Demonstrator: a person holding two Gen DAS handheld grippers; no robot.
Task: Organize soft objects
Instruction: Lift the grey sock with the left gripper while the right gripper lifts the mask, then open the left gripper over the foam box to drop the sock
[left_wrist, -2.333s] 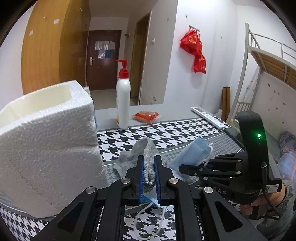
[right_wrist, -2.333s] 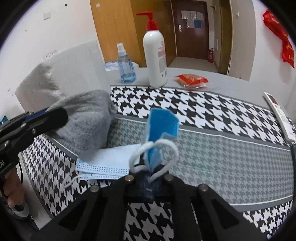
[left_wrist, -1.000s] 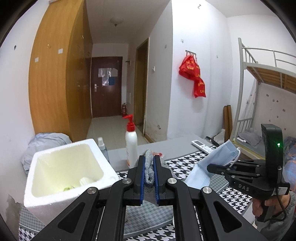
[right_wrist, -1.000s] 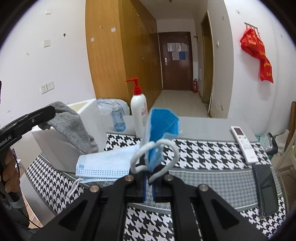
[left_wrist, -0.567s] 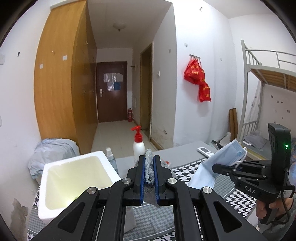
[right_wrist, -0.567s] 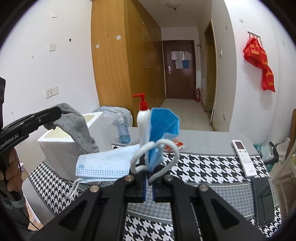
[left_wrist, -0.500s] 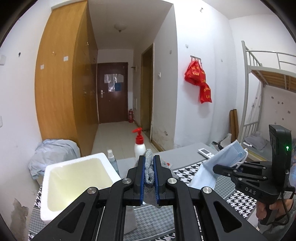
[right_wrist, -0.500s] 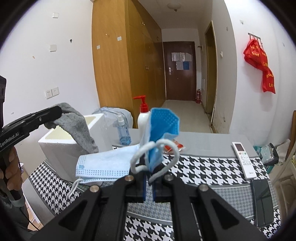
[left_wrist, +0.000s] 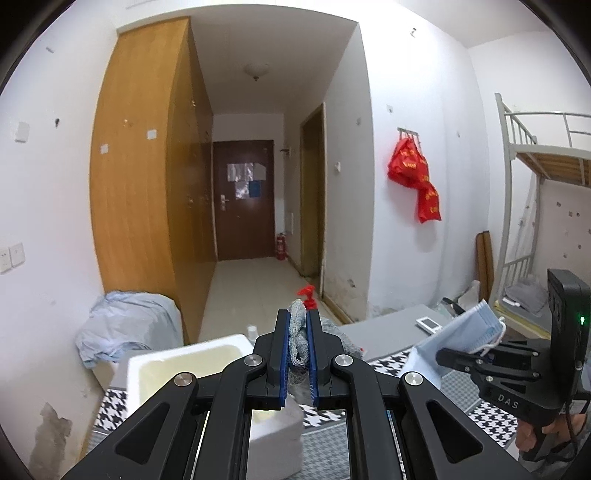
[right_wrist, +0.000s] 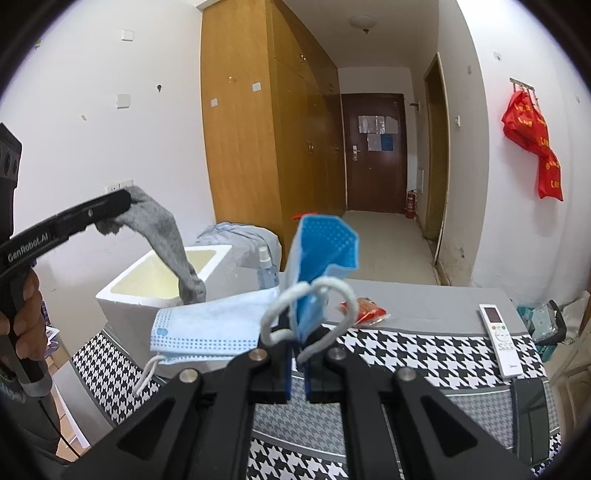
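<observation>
A: Where do we stand? Our left gripper (left_wrist: 297, 354) has its fingers clamped on the grey sock (right_wrist: 168, 236), which hangs down over the open top of the white foam box (right_wrist: 147, 284).

B: And our right gripper (right_wrist: 298, 363) has its fingers pressed together on the blue face mask (right_wrist: 321, 254), lifted clear of the counter (right_wrist: 424, 354). A second, paler mask (right_wrist: 210, 325) droops off to the side of it; we cannot tell whether it hangs from the same grip or is just caught by its loops.

A: So both soft things are picked up, neither is put away. In the left wrist view the inside of the box looks bare as far as we can see.

B: Then, in our judgement, the gathering is done and the placing is all that is left: sock into the box first, since it is already above it, then the masks.

A: The remote (right_wrist: 498, 328), the bottles and the red packet (right_wrist: 364, 308) are not soft, so we leave them on the counter.
</observation>
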